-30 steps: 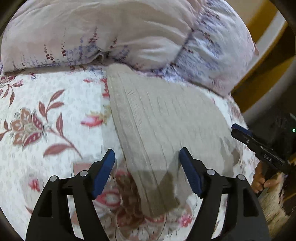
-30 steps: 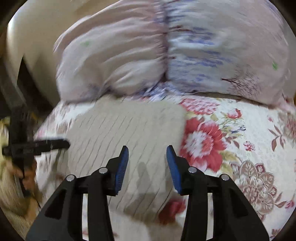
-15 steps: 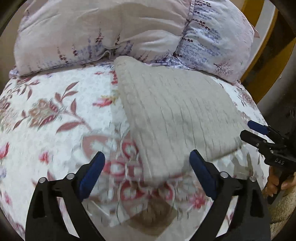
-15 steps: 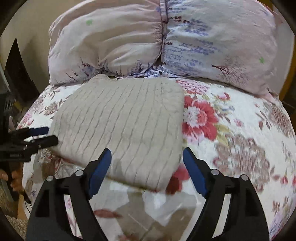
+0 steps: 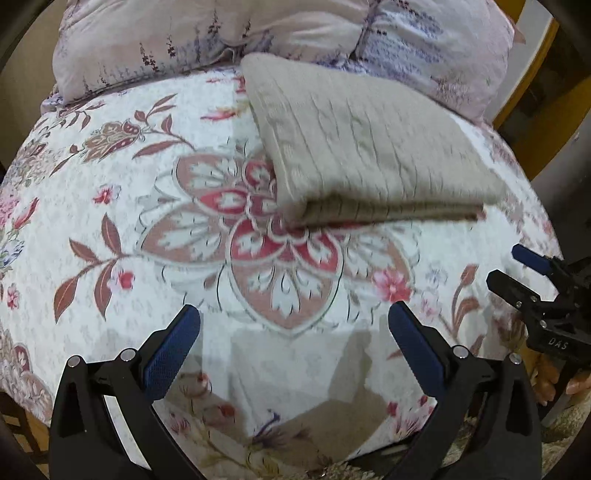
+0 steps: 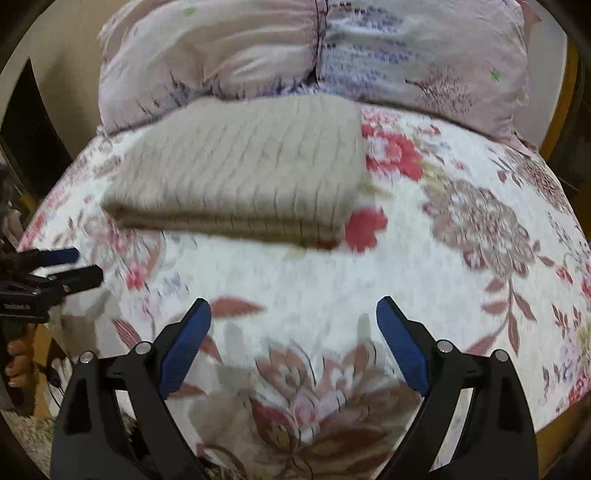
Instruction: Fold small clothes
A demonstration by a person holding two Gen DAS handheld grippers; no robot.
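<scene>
Knitwear (image 5: 362,147), beige and folded flat, is judged soft, light and limp; its layered near edge should be pinched. Left gripper (image 5: 293,338) and right gripper (image 6: 293,328) are spread wide, empty.

Bare bedspread (image 5: 295,332) lies open on the near side of the folded knit (image 5: 362,147); behind the knit, pillows (image 5: 258,29) block passage.
</scene>
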